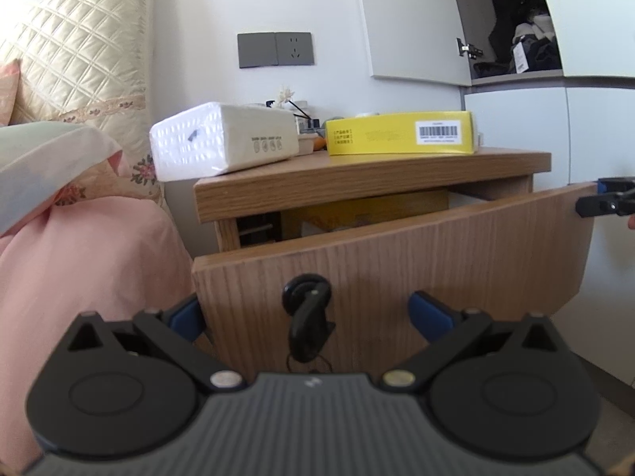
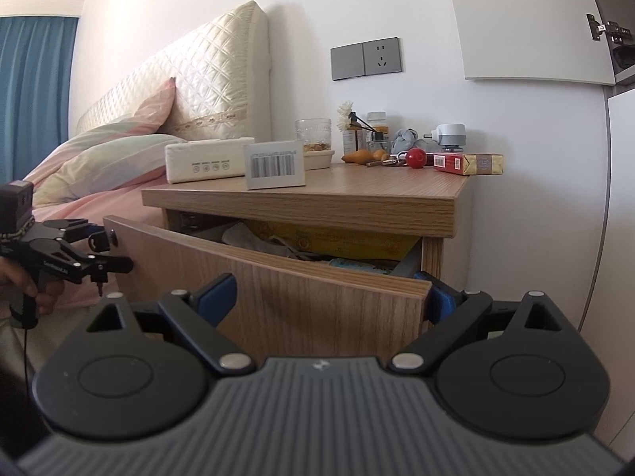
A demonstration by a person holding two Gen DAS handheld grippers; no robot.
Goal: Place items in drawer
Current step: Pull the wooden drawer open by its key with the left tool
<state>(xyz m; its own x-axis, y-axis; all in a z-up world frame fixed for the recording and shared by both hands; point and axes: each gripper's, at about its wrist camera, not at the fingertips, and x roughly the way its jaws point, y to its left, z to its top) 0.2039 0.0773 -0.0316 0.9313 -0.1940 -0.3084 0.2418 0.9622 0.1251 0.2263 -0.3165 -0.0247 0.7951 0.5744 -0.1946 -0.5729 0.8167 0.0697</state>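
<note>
Wooden nightstand (image 2: 317,198) beside pink bed (image 1: 79,246)

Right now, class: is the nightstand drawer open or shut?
Open, partway. The drawer front stands out from the nightstand, leaving a gap through which its contents show.

Home bedroom. Bed (image 2: 99,194) with pink sheet, quilted cream headboard cushion (image 2: 206,79), striped pillow (image 2: 115,158). Wooden nightstand (image 2: 317,198) right beside bed, drawer (image 2: 278,289) pulled partly open, stuffed with odds and ends. Counter top cluttered: tissue pack (image 2: 206,160), yellow box (image 1: 401,135), glass (image 2: 313,135), diffuser bottle with reeds (image 2: 353,135), pill bottle (image 2: 376,119), red ball (image 2: 416,157), cigarette pack (image 2: 468,163). Grey wall socket (image 2: 366,58) above. Blue curtain (image 2: 35,95) far left. Open wardrobe (image 1: 520,31) with clothes on a shelf.
</note>
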